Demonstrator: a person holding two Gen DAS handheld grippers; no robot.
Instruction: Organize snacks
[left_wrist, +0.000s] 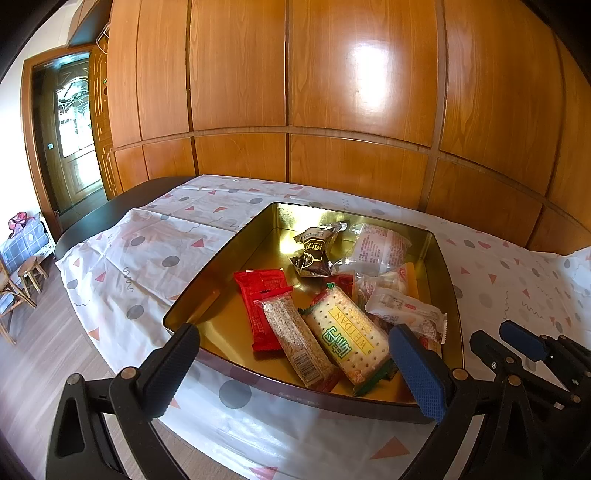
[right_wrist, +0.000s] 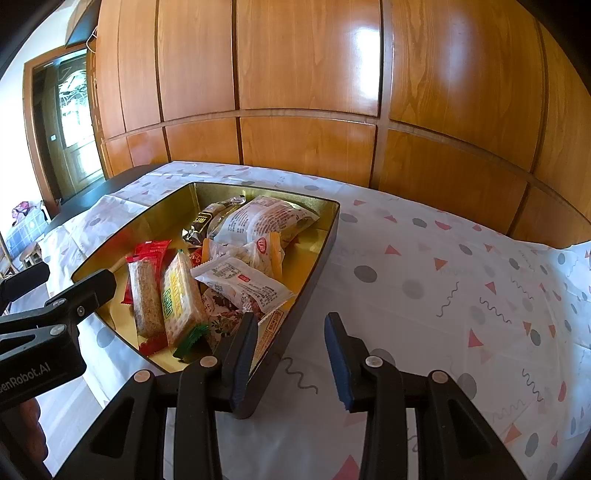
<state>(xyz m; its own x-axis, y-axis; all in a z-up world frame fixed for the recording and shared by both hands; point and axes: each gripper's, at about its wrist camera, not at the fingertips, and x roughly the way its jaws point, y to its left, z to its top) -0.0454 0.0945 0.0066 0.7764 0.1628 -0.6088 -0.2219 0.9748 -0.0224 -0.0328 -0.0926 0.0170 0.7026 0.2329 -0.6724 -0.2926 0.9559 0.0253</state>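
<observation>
A gold tin (left_wrist: 207, 291) full of snack packets sits on the table, both grippers hovering empty-jawed at its near rim: left gripper (left_wrist: 295, 354) wide over it, right gripper (right_wrist: 291, 354) narrowly parted at its corner.

Glossy wood-panelled wall (left_wrist: 332, 92), glazed door (left_wrist: 74, 122)

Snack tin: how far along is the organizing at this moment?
Done, by the look of it: the gold tin holds every snack in view, including the Weidan cracker pack, sesame bar and red packet; none lies on the tablecloth. In hand: nothing; the left gripper and right gripper are both open and empty. Left: at most tidying inside the tin.
</observation>
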